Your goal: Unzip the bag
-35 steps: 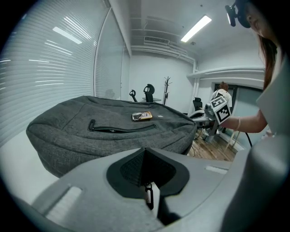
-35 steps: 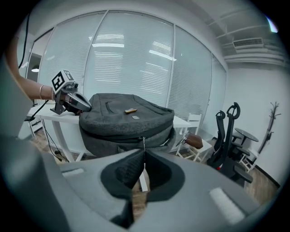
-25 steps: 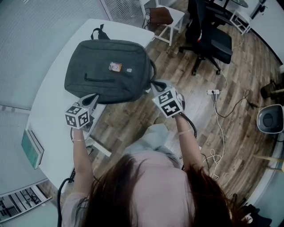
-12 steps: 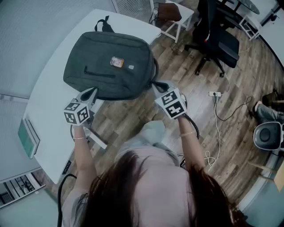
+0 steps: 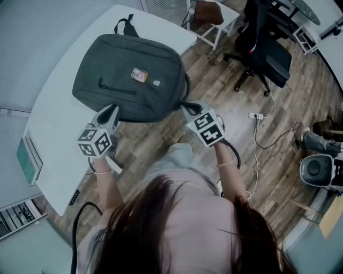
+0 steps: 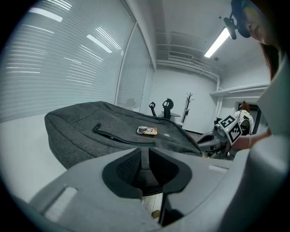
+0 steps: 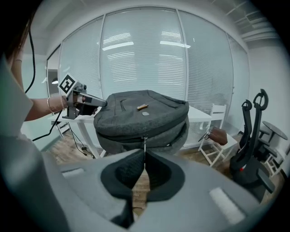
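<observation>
A dark grey bag point(image 5: 128, 75) lies flat on the white table point(image 5: 53, 128), its near edge overhanging the table's front. My left gripper point(image 5: 110, 113) hovers at the bag's near left corner; in the left gripper view point(image 6: 144, 156) its jaws have just been opening and stand apart with nothing between them, the bag point(image 6: 104, 131) just beyond. My right gripper point(image 5: 185, 107) is at the bag's right end. In the right gripper view point(image 7: 144, 158) its jaws are shut on the thin metal zipper pull point(image 7: 144, 145) that hangs from the bag's side zipper.
A black office chair point(image 5: 268, 48) and a small white stool point(image 5: 211, 13) with a brown bag stand on the wood floor beyond the table. A power strip point(image 5: 256, 115) with cables lies on the floor at right. A book point(image 5: 25, 158) rests at the table's left edge.
The left gripper's jaws have parted and it has lifted a little off the bag's near left corner. The right gripper stays at the bag's right end.
</observation>
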The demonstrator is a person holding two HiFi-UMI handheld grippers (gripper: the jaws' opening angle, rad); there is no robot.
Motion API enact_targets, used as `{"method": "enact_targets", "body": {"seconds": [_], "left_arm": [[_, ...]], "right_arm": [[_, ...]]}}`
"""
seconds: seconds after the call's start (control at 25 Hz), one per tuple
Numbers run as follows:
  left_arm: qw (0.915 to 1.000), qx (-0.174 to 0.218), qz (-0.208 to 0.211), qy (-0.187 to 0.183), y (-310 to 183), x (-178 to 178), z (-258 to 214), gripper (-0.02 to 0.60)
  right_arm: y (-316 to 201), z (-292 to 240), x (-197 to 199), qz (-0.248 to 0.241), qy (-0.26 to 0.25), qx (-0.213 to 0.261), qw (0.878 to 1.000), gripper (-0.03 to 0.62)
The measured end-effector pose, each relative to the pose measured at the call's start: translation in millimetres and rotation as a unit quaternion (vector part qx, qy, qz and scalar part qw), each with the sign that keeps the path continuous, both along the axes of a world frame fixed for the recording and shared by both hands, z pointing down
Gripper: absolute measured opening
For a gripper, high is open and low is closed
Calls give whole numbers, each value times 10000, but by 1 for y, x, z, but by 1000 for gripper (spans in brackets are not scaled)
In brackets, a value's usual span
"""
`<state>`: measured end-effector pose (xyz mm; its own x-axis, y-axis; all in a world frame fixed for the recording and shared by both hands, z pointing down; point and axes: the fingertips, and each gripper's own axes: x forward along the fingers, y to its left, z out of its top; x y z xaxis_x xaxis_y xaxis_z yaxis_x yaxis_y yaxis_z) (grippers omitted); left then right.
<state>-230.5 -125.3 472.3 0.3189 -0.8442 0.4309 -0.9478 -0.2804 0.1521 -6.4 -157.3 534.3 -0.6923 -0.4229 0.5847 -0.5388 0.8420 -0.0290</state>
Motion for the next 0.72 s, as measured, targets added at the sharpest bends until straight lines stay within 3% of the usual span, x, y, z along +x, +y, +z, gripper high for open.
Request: {"method": "enact_targets", "body": {"seconds": [0.4, 0.72], "left_arm": [[9982, 276, 463, 247, -16, 68, -23, 71], [9964, 328, 756, 174, -23, 112, -23, 83]], "right_arm": [[-4, 2, 0, -386, 20, -229, 9990, 8], [-6, 5, 1, -590, -43, -453, 9972, 8]]}}
